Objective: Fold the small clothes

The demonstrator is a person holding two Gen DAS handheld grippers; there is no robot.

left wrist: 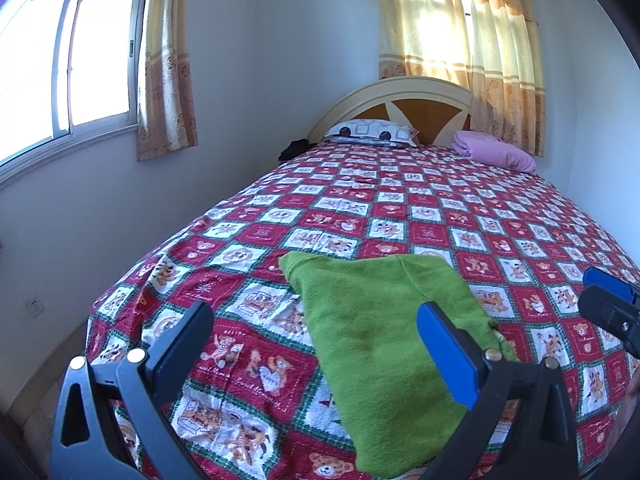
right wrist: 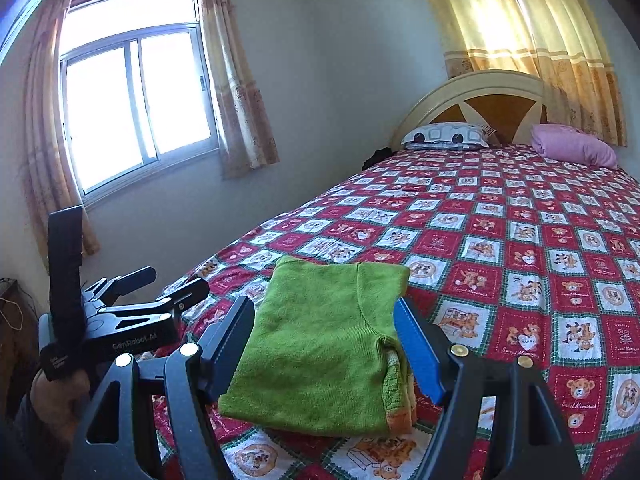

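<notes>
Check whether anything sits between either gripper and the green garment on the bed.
Nothing visible does. The green garment lies folded on the patterned bedspread, directly ahead of the open right gripper and the open left gripper. The pillows sit far off by the headboard.

Folded green garment (right wrist: 320, 344) lies flat near foot of bedspread (left wrist: 440, 216), open quilt on all sides; pillow (left wrist: 372, 132) and pink bundle (left wrist: 492, 150) far off at headboard; left gripper (right wrist: 168, 292) hovers beside garment's left edge, 2 fingers parted
</notes>
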